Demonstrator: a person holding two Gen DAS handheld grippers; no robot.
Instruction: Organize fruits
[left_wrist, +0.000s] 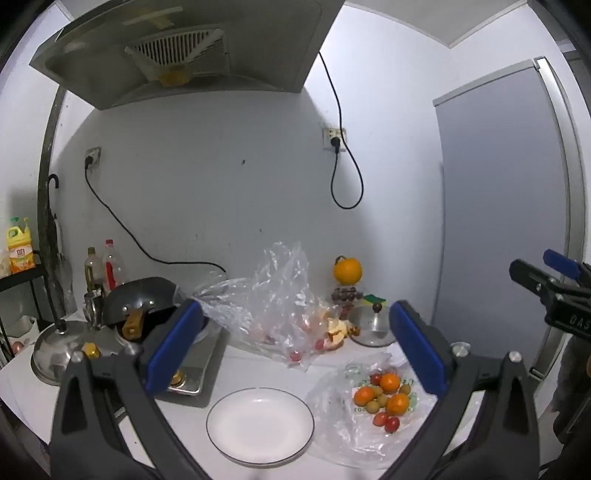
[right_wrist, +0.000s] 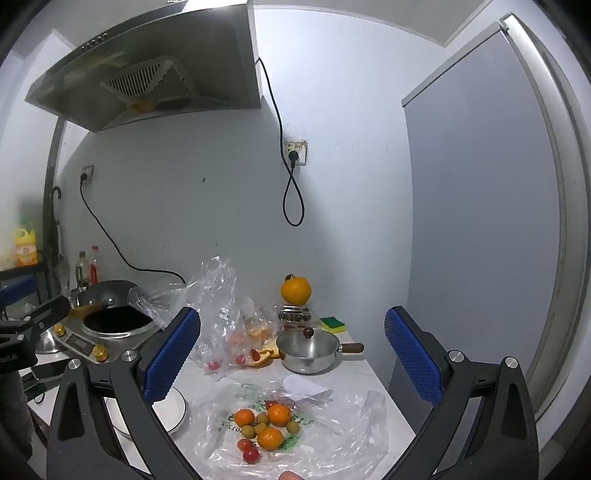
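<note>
A pile of small fruits (left_wrist: 384, 398) (right_wrist: 266, 424) lies on a flattened clear plastic bag on the white counter: three small oranges, several green-yellow fruits and red cherry tomatoes. A bare white plate (left_wrist: 260, 424) stands just left of the pile; in the right wrist view the plate (right_wrist: 171, 410) is half hidden behind a finger. My left gripper (left_wrist: 295, 310) hovers open above the plate and the pile, with nothing between its blue pads. My right gripper (right_wrist: 291, 317) is open too, above the fruit pile, and shows at the right edge of the left wrist view (left_wrist: 546, 284).
A crumpled clear bag (left_wrist: 280, 314) with fruit scraps lies behind the plate. A large orange (right_wrist: 295, 290) sits at the back wall, with a steel pot (right_wrist: 308, 349) and a sponge (right_wrist: 332, 324) close by. A wok (left_wrist: 144, 295) on a cooker stands left; a fridge (left_wrist: 509, 206) stands right.
</note>
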